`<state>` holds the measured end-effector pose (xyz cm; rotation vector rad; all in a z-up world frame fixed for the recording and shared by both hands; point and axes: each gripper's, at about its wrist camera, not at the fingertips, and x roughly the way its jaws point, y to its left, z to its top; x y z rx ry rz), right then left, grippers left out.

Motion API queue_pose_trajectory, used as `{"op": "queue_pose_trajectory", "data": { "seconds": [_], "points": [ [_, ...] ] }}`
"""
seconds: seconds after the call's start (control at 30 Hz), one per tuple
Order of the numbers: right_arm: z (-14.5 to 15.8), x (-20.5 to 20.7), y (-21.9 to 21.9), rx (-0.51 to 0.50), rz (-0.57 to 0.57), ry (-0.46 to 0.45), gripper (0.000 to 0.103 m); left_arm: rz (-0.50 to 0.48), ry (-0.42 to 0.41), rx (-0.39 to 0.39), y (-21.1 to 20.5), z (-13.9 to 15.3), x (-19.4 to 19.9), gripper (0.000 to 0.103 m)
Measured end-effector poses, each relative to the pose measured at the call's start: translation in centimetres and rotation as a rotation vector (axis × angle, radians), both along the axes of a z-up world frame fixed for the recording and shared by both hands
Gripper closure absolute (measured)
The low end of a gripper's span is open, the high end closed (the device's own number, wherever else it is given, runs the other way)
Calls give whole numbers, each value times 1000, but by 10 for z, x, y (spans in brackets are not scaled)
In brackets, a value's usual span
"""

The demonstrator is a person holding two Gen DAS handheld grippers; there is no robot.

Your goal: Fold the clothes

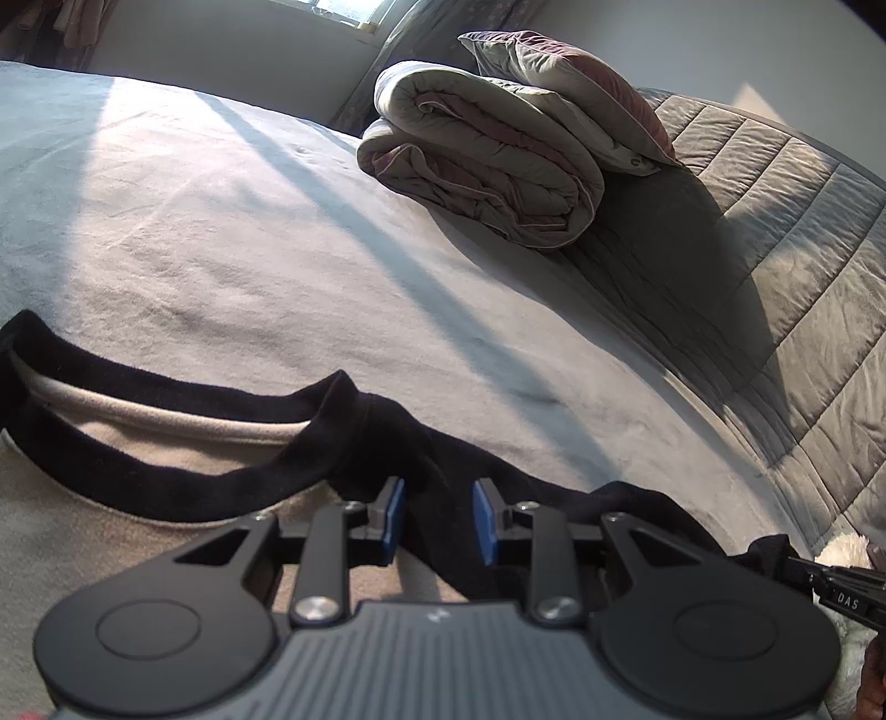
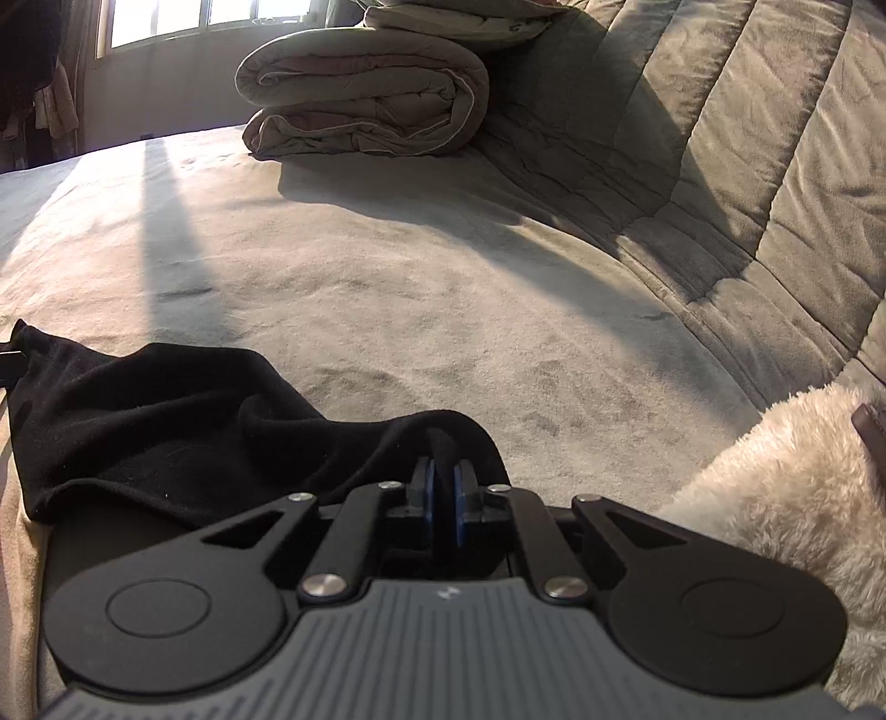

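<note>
A beige shirt [image 1: 83,554] with a black collar [image 1: 166,399] and black sleeves lies flat on the bed. My left gripper [image 1: 441,520] stands at the shoulder just right of the collar. Its blue pads [image 1: 394,520] are apart, and the black shoulder fabric runs between them. In the right wrist view the black sleeve [image 2: 166,421] stretches off to the left. My right gripper [image 2: 443,493] is shut on a fold of the sleeve's end. The right gripper's tip [image 1: 830,587] also shows at the lower right of the left wrist view, with black cloth in it.
The grey bed sheet [image 1: 249,221] spreads ahead, with sunlight and shadow bands across it. A folded quilt [image 1: 487,144] lies at the far side against a quilted grey headboard [image 1: 803,277]. A fluffy cream fabric [image 2: 786,498] sits at the right. A window [image 2: 194,22] is behind.
</note>
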<state>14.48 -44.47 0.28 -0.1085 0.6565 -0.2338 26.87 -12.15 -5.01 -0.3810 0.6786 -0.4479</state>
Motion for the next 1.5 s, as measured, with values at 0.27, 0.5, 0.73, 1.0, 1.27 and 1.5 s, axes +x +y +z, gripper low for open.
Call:
{"op": "queue_pose_trajectory", "data": {
  "seconds": [0.27, 0.5, 0.73, 1.0, 1.27, 1.5],
  "points": [
    [18, 24, 74, -85, 231, -138, 95, -2, 14, -16, 2, -1, 1, 75],
    [-12, 20, 153, -109, 529, -39, 88, -1, 20, -22, 3, -1, 2, 75],
    [-20, -9, 165, -32, 639, 68, 57, -2, 24, -26, 4, -1, 2, 74],
    [9, -16, 113, 69, 427, 27, 56, -4, 26, -29, 4, -1, 2, 73],
    [0, 15, 59, 172, 231, 44, 54, -6, 24, -26, 4, -1, 2, 72],
    [-17, 34, 37, 338, 198, 84, 54, -7, 25, -25, 3, -2, 3, 73]
  ]
}}
